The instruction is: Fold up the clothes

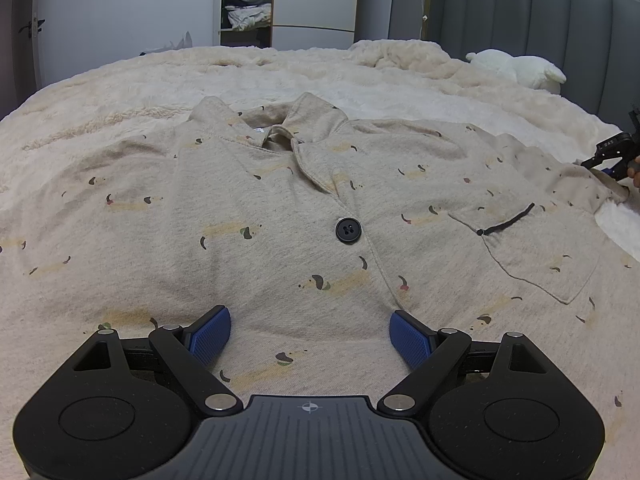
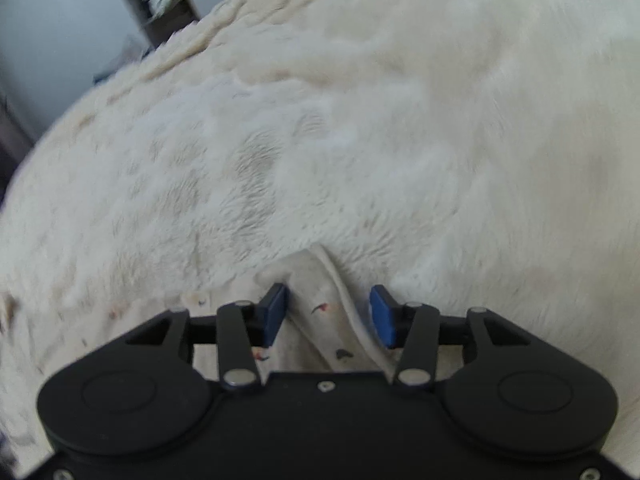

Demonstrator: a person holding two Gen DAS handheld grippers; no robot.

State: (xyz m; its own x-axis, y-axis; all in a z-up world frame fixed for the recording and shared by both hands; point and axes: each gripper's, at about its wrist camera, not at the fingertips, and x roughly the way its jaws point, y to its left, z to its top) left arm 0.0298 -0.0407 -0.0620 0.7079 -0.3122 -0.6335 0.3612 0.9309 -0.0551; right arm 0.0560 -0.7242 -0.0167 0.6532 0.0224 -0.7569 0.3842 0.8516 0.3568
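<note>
Pyjama shirt (image 1: 304, 216) lies flat, front up, on fleece blanket (image 2: 360, 120) ahead of my left gripper (image 1: 310, 334); jaws wide, empty, hovering above hem. My right gripper (image 2: 328, 312) straddles sleeve cuff (image 2: 320, 280), pads not pressing; likely grab point for folding sleeve inward.

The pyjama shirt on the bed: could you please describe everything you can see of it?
The pyjama shirt is beige knit printed with small dachshunds. It lies front up, spread fairly flat on the fluffy cream blanket, collar away from the camera. One black button shows, with a dark-trimmed chest pocket. The left gripper stands open over its lower front; the right gripper straddles a sleeve end, pads not pressing.
</note>
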